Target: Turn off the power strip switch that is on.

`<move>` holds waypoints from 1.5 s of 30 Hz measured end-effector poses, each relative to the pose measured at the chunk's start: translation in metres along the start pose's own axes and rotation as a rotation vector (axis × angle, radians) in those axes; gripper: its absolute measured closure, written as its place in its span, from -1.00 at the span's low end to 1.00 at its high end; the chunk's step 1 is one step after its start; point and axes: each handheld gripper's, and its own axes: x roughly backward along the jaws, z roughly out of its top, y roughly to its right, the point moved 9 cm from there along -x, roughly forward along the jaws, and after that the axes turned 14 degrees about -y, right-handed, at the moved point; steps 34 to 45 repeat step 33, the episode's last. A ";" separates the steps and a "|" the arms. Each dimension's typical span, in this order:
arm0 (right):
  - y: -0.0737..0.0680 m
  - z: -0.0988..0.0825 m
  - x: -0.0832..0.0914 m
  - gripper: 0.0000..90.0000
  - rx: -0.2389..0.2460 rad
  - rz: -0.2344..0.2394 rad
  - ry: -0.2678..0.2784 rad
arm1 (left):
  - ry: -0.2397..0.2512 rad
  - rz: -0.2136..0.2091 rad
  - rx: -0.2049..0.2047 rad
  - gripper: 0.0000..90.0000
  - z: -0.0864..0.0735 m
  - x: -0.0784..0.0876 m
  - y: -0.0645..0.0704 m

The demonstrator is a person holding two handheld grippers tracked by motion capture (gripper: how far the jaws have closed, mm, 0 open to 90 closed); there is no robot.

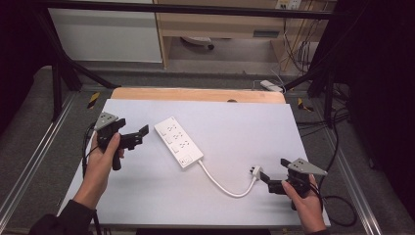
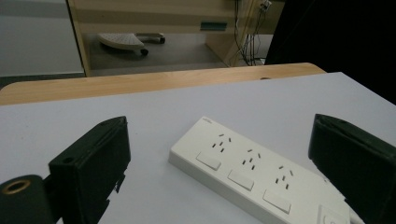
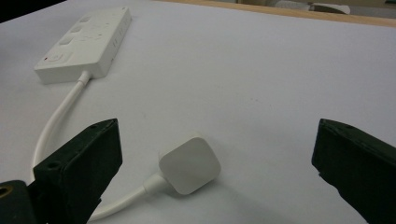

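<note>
Both hands hold their grippers low over the table (image 1: pixel 147 196), jaws spread: left gripper (image 1: pixel 138 135) beside the white power strip (image 1: pixel 178 142), right gripper (image 1: pixel 268 182) near its plug (image 1: pixel 256 172), cord (image 1: pixel 222 185) curving between.

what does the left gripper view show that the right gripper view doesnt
The left gripper view gives the power strip's socket face close up: three sets of pin holes, each with its own rocker switch, plus a wheeled base on the floor beyond the table.

The right gripper view gives the white plug lying on the table between that gripper's open jaws, and the cable curving back to the strip's switch end.

Both share the power strip, the white table surface with its wooden far edge, and a pair of open black jaws in the foreground.
</note>
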 end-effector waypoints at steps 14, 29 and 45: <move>0.000 0.000 0.000 -0.95 -0.002 -0.002 -0.004 | 0.015 -0.006 -0.010 -0.88 -0.028 0.031 0.000; 0.002 0.000 0.000 -0.95 -0.006 -0.008 0.001 | -0.041 -0.052 -0.023 -0.86 -0.098 0.033 0.021; 0.004 -0.001 0.000 -0.95 -0.011 -0.018 -0.005 | -0.083 -0.038 -0.057 -0.86 -0.120 0.029 0.027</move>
